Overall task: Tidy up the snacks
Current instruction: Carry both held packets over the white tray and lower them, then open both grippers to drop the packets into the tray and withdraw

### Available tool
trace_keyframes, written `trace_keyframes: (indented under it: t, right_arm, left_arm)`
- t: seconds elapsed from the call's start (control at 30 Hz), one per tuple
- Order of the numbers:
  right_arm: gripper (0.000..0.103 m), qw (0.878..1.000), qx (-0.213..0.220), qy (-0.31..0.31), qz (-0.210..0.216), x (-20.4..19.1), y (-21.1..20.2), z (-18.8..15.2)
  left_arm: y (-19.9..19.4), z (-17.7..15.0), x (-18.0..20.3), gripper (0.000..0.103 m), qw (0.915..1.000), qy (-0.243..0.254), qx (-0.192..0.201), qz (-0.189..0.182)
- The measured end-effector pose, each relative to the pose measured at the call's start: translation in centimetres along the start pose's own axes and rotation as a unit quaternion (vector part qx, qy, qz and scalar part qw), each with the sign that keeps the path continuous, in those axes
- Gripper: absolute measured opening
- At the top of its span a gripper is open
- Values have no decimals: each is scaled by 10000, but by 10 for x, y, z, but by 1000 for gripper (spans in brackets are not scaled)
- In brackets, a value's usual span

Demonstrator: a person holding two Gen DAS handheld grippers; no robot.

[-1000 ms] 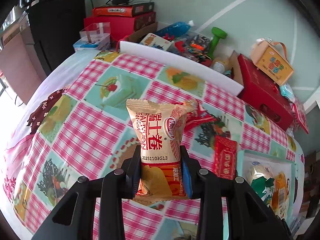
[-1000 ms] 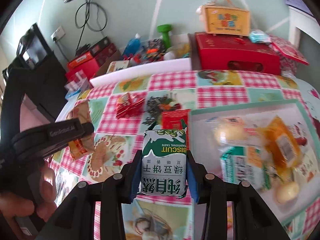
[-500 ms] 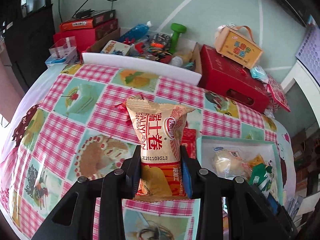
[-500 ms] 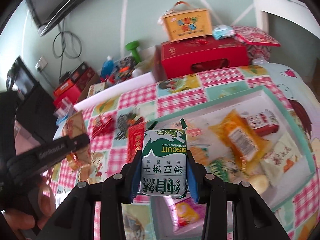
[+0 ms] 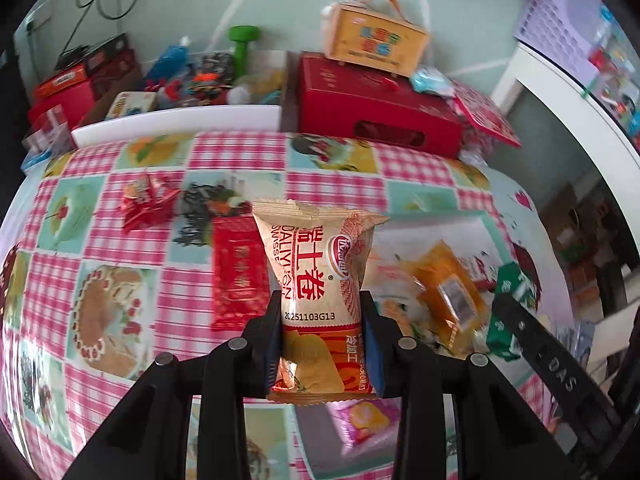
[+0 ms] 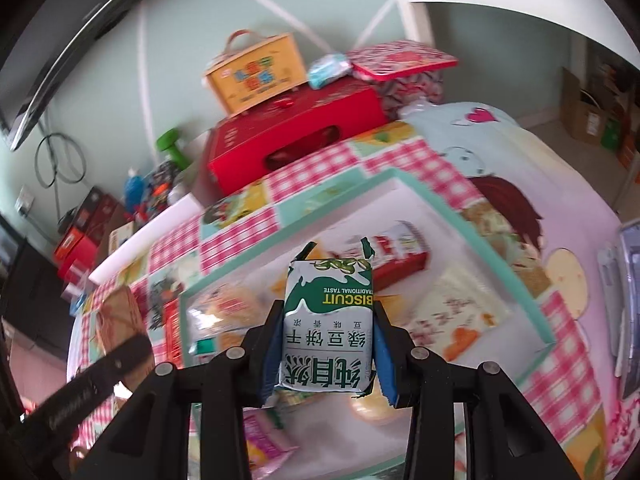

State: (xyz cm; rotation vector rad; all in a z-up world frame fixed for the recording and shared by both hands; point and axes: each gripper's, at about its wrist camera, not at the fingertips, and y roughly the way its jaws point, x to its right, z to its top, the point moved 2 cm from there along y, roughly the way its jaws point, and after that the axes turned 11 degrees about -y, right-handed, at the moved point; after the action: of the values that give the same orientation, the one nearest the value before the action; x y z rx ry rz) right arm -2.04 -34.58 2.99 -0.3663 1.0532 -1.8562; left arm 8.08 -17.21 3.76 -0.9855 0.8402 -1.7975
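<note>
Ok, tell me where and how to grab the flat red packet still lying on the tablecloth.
Take the red packet across its narrow width, near the middle, coming straight down from above. It lies flat on the tablecloth with its long sides bare, so fingers can close on those edges. Both hand-held grippers are full, so one must drop its snack first.

Packets in the tray (image 6: 472, 236) were motion-blurred (labels unreadable); the biscuit pack (image 6: 329, 332) hid those behind it, and the pink packet (image 6: 264, 446) lay partly hidden low in the frame.

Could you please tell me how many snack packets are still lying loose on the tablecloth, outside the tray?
2: a crumpled red packet toward the far left, and a flat red packet just left of the tray. Others may be hidden behind the grippers.
</note>
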Motion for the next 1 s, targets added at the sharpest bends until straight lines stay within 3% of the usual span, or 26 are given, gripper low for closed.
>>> trace_keyframes:
  t: [0.33,0.87,1.0]
  right_arm:
    - [42,9994,-133,250,-202,31,6,-3]
    - [43,9992,-259,179,-232,30,12,-5]
    - [43,9992,-280,141,-255,29,13,-6]
  left_arm:
    - [9,-22,45,36,9974,694,-101,-158]
    - [22,-31,58,37,9959,879,-199,-99]
    - [21,-30,59,56,9962,840,-196,-111]
